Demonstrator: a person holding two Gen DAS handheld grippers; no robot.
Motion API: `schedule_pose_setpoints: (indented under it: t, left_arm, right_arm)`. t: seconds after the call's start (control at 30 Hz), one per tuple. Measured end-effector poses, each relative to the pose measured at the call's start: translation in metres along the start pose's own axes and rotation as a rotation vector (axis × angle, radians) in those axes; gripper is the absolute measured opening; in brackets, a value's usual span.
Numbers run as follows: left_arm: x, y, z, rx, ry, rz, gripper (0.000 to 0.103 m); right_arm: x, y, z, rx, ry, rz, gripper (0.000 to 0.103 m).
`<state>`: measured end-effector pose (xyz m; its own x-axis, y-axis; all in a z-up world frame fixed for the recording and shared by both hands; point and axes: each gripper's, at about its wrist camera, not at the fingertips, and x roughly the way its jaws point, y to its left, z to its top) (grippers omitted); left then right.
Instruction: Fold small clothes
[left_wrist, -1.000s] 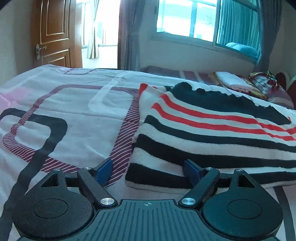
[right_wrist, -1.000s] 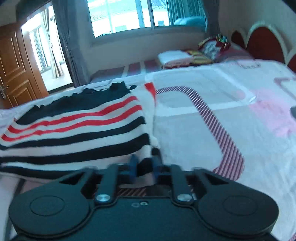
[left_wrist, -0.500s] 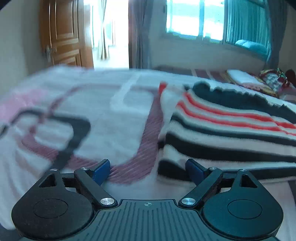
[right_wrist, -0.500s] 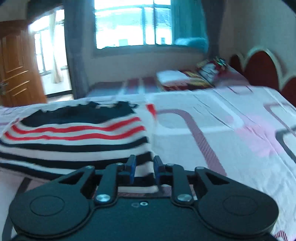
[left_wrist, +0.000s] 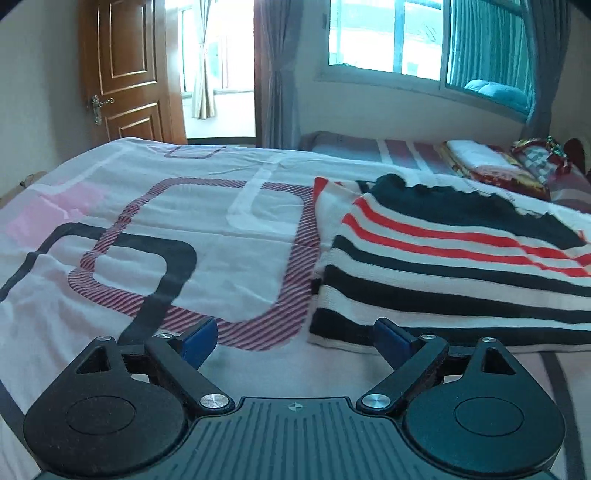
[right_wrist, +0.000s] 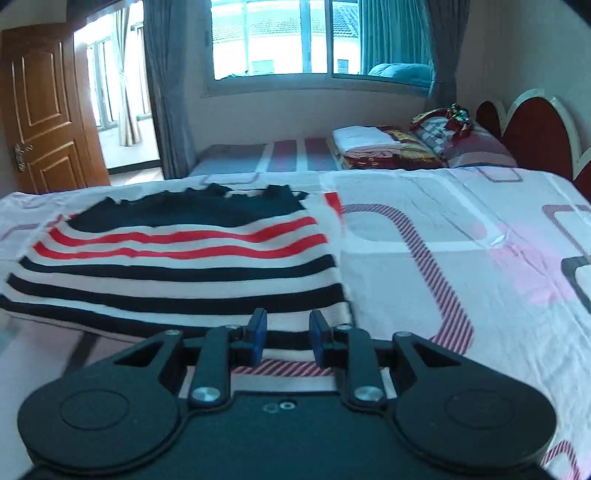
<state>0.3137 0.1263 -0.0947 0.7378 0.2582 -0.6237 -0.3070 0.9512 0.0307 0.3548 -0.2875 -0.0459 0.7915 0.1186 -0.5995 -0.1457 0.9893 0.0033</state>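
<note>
Risks dragging the folded striped sweater (right_wrist: 177, 266) askew near the bed's (left_wrist: 221, 229) front edge: left gripper (left_wrist: 291, 338) wide, right gripper (right_wrist: 284, 334) just parted, both empty.

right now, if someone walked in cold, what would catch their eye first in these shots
The striped sweater, in black, white and red bands, lies flat on the patterned bedspread and stands out most. The left gripper is spread wide with nothing in it, just short of the sweater's near corner. The right gripper has just been opening, nothing pinched, over the near hem. Behind is a bright window.
</note>
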Motion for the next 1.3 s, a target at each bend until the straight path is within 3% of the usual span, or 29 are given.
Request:
schedule_pose_setpoints:
  t: [0.4, 0.47, 0.5, 0.53, 0.6, 0.67, 0.73, 0.93, 1.3]
  left_arm:
    - [-0.007, -0.005, -0.004, -0.050, -0.001, -0.075, 0.091]
    - [0.000, 0.004, -0.005, -0.143, 0.035, -0.145, 0.079]
    - [0.007, 0.012, -0.007, -0.224, 0.072, -0.197, 0.064]
    - [0.016, 0.025, -0.011, -0.349, 0.119, -0.269, 0.056]
    - [0.029, 0.046, -0.025, -0.581, 0.151, -0.372, 0.056]
    - [0.036, 0.060, -0.033, -0.712, 0.136, -0.416, 0.056]
    - [0.043, 0.066, -0.037, -0.773, 0.122, -0.445, 0.057]
    - [0.061, 0.069, -0.032, -0.807, 0.100, -0.477, 0.057]
    - [0.101, 0.058, 0.003, -0.776, 0.072, -0.471, 0.057]
  right_arm:
    - [-0.019, 0.025, 0.010, 0.013, -0.008, 0.071, 0.026]
    - [-0.018, 0.028, 0.014, 0.020, -0.011, 0.084, 0.027]
    - [-0.017, 0.029, 0.017, 0.025, -0.013, 0.095, 0.027]
    - [-0.016, 0.031, 0.020, 0.031, -0.012, 0.113, 0.023]
    - [-0.013, 0.036, 0.026, 0.044, -0.011, 0.164, 0.019]
    - [-0.011, 0.044, 0.032, 0.041, -0.020, 0.202, 0.018]
    - [-0.009, 0.051, 0.037, 0.030, -0.029, 0.221, 0.019]
    - [0.003, 0.064, 0.044, 0.031, -0.022, 0.257, 0.021]
    - [0.048, 0.056, 0.047, 0.131, 0.009, 0.327, 0.021]
